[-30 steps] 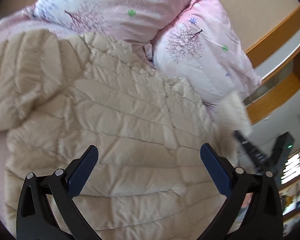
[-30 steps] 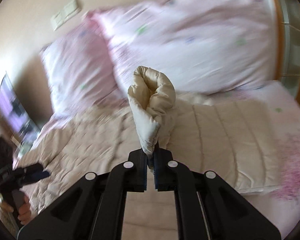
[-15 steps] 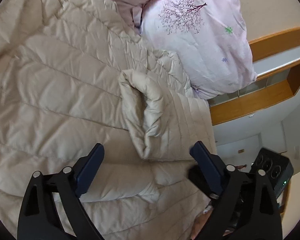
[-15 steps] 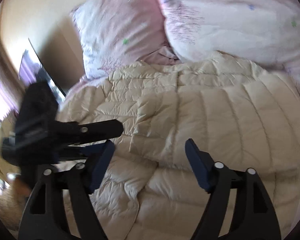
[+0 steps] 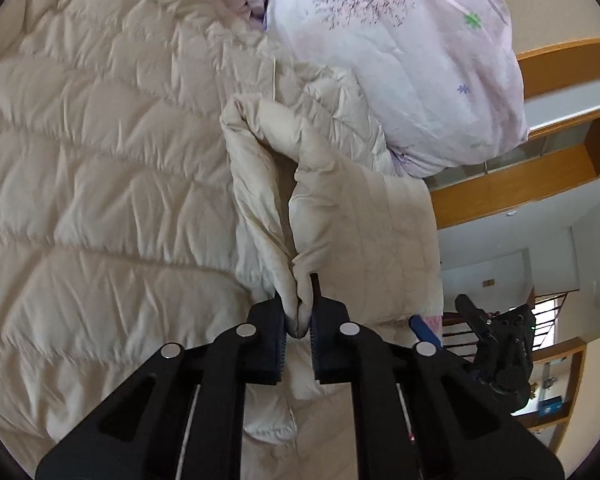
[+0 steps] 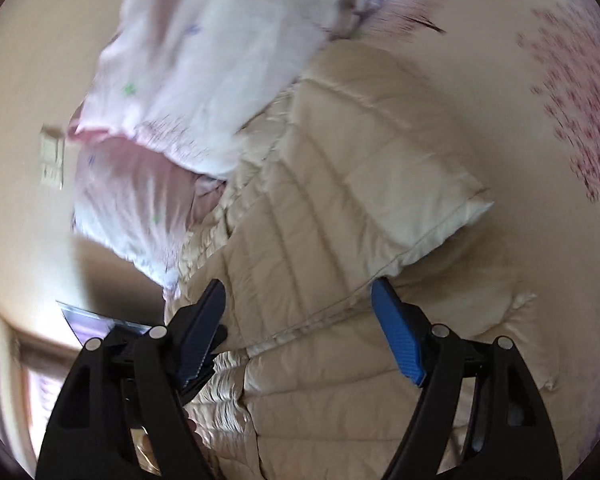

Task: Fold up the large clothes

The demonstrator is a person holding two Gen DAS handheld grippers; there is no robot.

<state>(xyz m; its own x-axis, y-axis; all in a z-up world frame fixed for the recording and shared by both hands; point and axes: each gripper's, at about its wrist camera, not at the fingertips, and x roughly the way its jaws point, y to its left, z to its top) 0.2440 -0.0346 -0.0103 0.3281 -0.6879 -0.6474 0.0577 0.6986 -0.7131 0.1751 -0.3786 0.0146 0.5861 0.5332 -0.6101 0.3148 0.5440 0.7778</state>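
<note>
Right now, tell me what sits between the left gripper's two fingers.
A bunched fold of the cream quilted jacket: the left gripper is shut on its sleeve end, nothing else in the gap. The left wrist view shows this.

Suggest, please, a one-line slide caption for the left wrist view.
Left gripper shut on a bunched fold of the beige quilted coat spread over the bed, floral pillow behind.

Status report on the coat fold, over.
Left gripper shut on a pinched fold of the beige quilted coat. Right gripper open, holding nothing, above the coat. Pink floral pillow touches the coat's far edge.
</note>
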